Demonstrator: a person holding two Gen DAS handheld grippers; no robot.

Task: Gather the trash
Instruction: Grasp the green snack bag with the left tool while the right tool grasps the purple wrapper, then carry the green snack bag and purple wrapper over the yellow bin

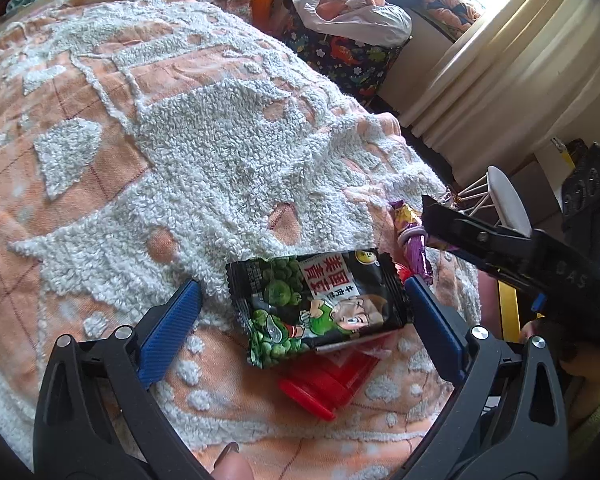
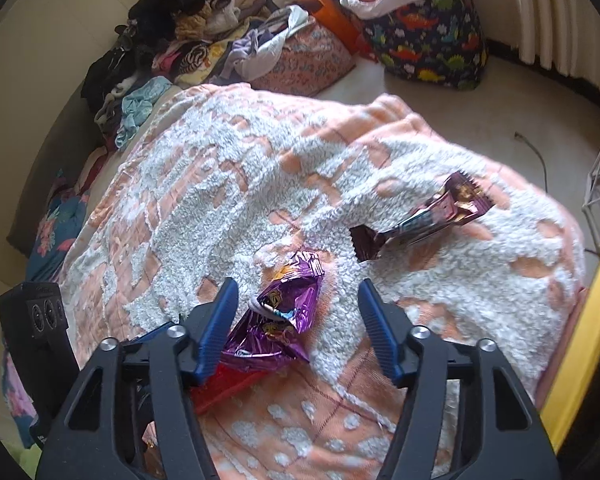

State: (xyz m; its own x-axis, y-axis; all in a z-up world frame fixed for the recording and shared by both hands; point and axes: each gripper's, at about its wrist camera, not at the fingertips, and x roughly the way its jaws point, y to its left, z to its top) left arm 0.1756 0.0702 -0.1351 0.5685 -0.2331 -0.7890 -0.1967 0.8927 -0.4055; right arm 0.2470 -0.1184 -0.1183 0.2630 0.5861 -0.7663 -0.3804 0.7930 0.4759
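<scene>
The fleecy blanket (image 1: 220,152) on the bed is soft and lumpy, so a pad pushed down could snag pile instead of trash. The green pea packet (image 1: 320,304) lies at twelve o'clock between the spread pads of the left gripper (image 1: 304,312), untouched; it overlaps a red lid (image 1: 320,384) that might come along. The right gripper (image 2: 296,320), half spread, straddles the purple wrapper (image 2: 280,320); slick foil may slip out. A brown bar wrapper (image 2: 420,220) waits at two o'clock.

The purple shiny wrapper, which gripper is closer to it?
Right. The right gripper has the purple wrapper between its open fingers, one finger at its edge. The left gripper sits around the green snack packet, beside it.
</scene>
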